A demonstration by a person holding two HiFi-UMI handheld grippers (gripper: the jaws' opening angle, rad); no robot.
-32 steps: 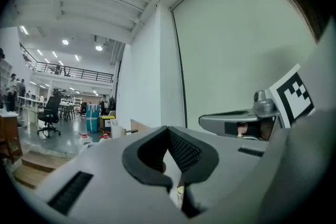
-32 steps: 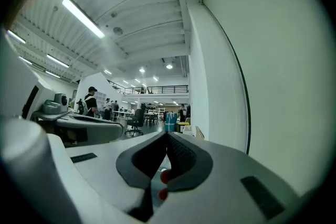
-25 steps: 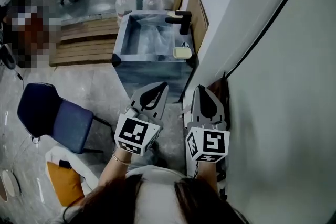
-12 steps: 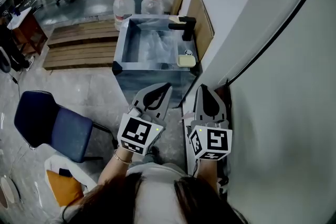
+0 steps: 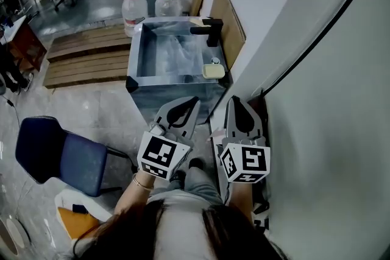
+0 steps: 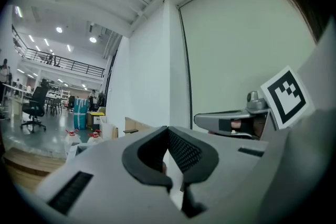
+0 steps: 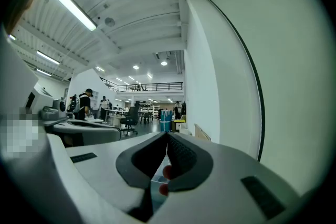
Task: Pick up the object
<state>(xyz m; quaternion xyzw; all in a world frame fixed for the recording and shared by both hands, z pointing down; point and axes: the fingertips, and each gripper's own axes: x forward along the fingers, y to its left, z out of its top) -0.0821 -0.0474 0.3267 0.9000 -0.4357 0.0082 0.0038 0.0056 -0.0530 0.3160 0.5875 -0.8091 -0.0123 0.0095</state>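
Note:
Both grippers are held side by side in front of the person's body, above the floor. My left gripper [image 5: 193, 99] is shut and empty, its tips meeting in the left gripper view [image 6: 168, 129]. My right gripper [image 5: 234, 99] is also shut with nothing in it [image 7: 167, 135]. Ahead of them stands a steel sink unit [image 5: 135, 64] with a black faucet [image 5: 209, 30]. A pale yellow block [image 5: 213, 71] lies on the sink's near right corner, well beyond both grippers. Which object the task means cannot be told.
A white wall runs close along the right [image 5: 317, 100]. Wooden boards [image 5: 230, 16] lean on it behind the sink. Two water bottles [image 5: 134, 5] stand past the sink, a wooden pallet [image 5: 82, 56] lies to its left, and a blue chair [image 5: 58, 152] stands at the near left.
The view has shifted a little toward the sink, and the person's leg now shows below the grippers. Both grippers stay shut and keep their pose.

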